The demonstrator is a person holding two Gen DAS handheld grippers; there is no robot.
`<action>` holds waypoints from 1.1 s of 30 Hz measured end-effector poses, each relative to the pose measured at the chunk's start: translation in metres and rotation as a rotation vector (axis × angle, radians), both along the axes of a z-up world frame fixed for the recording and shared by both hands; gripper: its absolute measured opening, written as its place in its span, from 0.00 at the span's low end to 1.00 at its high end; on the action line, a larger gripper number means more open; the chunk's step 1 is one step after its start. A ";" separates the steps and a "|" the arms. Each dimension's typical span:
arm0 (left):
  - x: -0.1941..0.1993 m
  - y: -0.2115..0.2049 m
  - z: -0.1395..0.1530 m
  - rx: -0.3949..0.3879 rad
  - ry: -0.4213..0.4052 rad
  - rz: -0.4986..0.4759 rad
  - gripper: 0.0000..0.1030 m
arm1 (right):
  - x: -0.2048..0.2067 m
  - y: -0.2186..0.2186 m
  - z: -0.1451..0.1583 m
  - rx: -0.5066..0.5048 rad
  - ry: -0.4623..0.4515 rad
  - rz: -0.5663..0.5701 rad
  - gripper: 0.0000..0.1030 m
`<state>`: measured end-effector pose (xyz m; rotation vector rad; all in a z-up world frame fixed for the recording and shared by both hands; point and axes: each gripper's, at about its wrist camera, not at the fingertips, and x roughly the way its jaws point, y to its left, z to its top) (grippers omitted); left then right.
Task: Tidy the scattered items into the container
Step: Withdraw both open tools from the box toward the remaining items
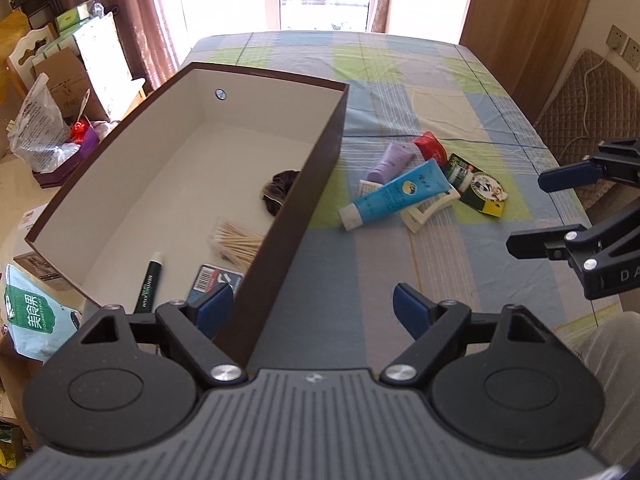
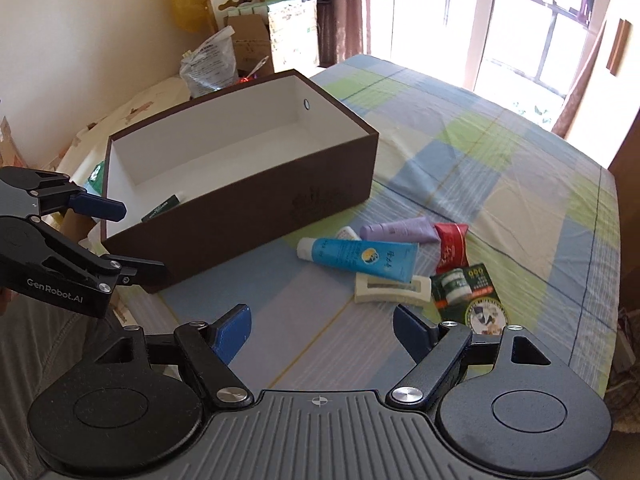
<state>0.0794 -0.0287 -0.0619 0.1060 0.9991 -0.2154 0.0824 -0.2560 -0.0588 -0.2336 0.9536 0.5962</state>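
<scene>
Two tongs, left [image 1: 314,306] and right [image 2: 322,322], both spread, empty. Blue tube [image 2: 356,258] at right tongs' 12 o'clock: light, soft, slick; grip mid-body, then box [image 2: 256,200].

The left gripper [image 1: 314,312], black with blue finger pads, has its jaws spread wide with nothing between them; its left pad [image 1: 214,308] sits near-left, its right pad [image 1: 410,308] opposite. The right gripper [image 2: 322,326], of the same build, is likewise spread and empty. A grey-sleeved arm [image 1: 612,364] shows at the near right behind it.
</scene>
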 end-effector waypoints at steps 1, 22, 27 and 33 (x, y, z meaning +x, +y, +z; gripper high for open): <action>0.000 -0.002 -0.002 0.001 0.004 -0.005 0.82 | -0.002 -0.003 -0.002 0.002 0.006 -0.014 0.81; -0.002 -0.043 -0.033 0.020 -0.033 -0.151 0.82 | -0.019 -0.065 -0.038 0.056 0.079 -0.372 0.81; 0.006 -0.058 -0.044 0.074 -0.061 -0.222 0.81 | -0.014 -0.082 -0.051 0.068 0.080 -0.486 0.81; 0.027 -0.085 -0.059 0.229 -0.118 -0.365 0.79 | -0.008 -0.115 -0.072 0.164 0.103 -0.651 0.81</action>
